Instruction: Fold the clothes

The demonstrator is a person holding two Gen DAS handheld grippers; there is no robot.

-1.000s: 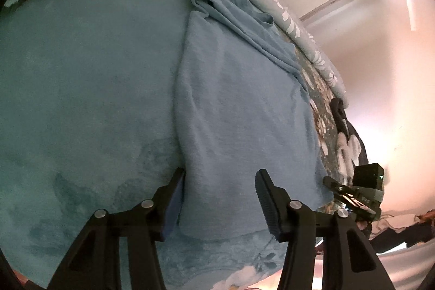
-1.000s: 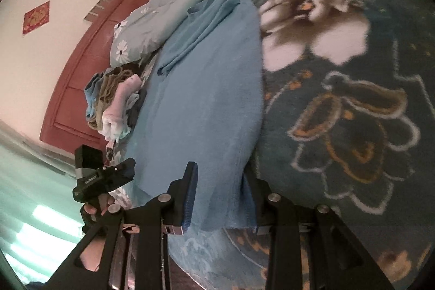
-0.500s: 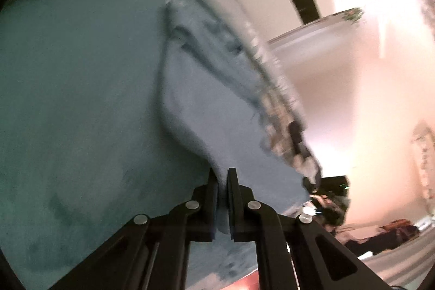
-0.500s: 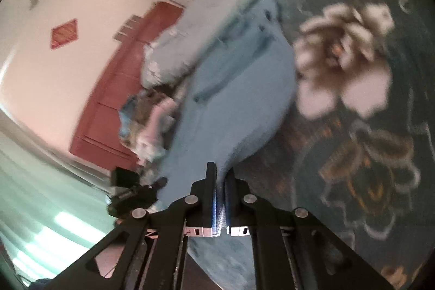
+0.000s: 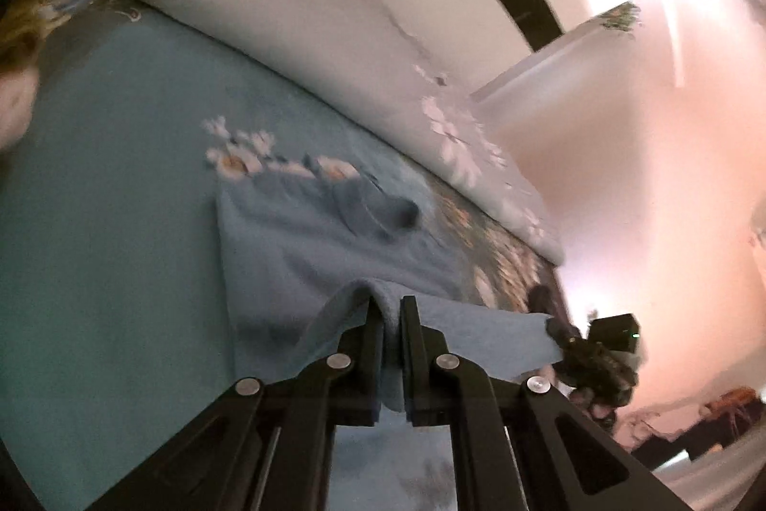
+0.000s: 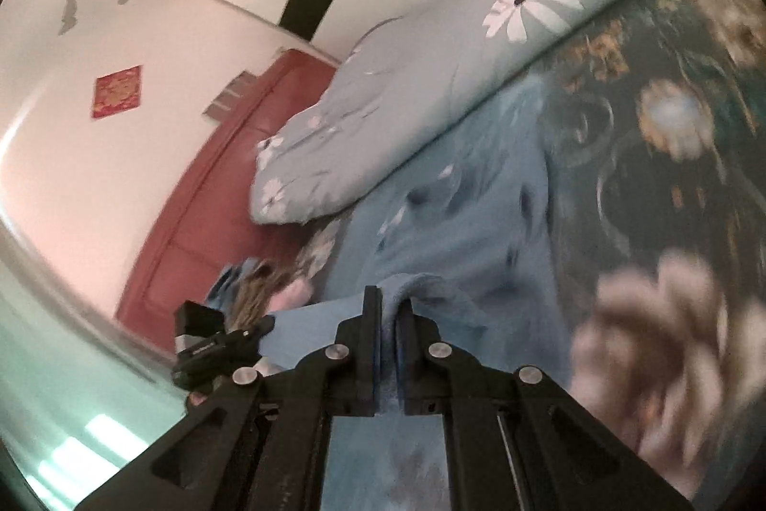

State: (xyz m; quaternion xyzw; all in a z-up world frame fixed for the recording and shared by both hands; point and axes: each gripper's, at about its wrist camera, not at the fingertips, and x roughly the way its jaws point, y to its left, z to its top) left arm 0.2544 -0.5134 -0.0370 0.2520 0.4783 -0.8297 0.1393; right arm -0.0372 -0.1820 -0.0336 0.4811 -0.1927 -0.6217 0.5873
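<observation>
A light blue garment (image 5: pixel 306 243) lies on the bed, its near hem lifted off the cover. My left gripper (image 5: pixel 392 305) is shut on one corner of that hem, with cloth bunched over its fingertips. The other corner of the blue garment (image 6: pixel 455 233) is pinched in my right gripper (image 6: pixel 388 300), also shut. The hem stretches between the two grippers. The right gripper (image 5: pixel 593 348) shows at the far end of the hem in the left wrist view, and the left gripper (image 6: pixel 215 348) shows likewise in the right wrist view. The garment's far end with its collar still rests flat.
A pale floral pillow (image 5: pixel 335 8) (image 6: pixel 431 70) lies along the far side of the bed. The bedcover is teal on the left (image 5: pixel 95 247) and dark with big flowers on the right (image 6: pixel 670 176). A heap of other clothes (image 6: pixel 268 281) and a red headboard (image 6: pixel 215 185) stand beyond.
Both grippers closed on the garment's near hem, then rose and moved toward the pillow, carrying the hem over the rest of the garment.
</observation>
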